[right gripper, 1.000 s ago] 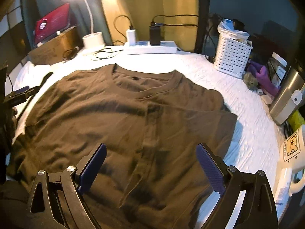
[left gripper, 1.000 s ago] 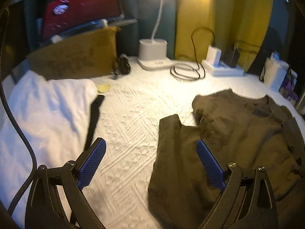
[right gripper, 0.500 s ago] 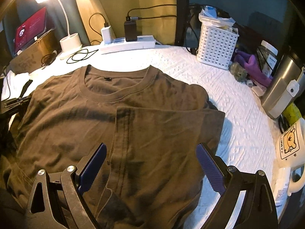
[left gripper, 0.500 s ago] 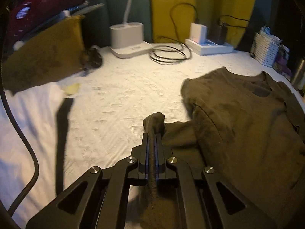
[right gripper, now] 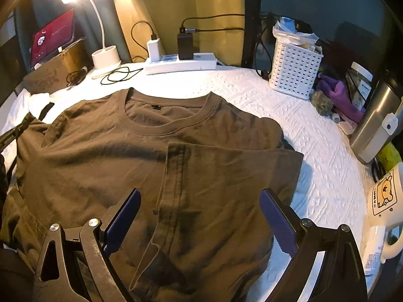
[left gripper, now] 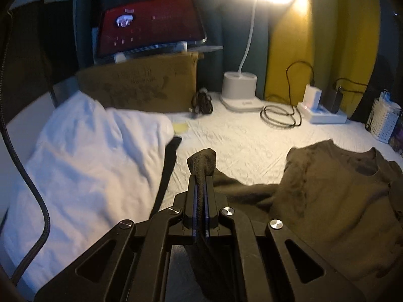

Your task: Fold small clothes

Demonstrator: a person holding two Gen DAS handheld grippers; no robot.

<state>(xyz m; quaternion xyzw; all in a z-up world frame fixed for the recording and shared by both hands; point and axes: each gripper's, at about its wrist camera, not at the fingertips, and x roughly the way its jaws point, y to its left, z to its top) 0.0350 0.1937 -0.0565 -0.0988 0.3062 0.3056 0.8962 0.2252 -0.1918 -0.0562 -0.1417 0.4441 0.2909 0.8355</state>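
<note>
Left wrist view: left gripper point(left gripper: 200, 196) is clamped on the brown T-shirt point(right gripper: 141, 166) edge, raised for folding inward. Right gripper point(right gripper: 199, 216) is held spread above the shirt's already-folded side, near the lamp point(left gripper: 239, 93).

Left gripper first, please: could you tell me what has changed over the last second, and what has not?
The left gripper, open a second ago, has shut its jaws on the sleeve edge of the brown T-shirt and lifted it slightly. The right gripper stays open above the shirt, whose right side remains folded in.
</note>
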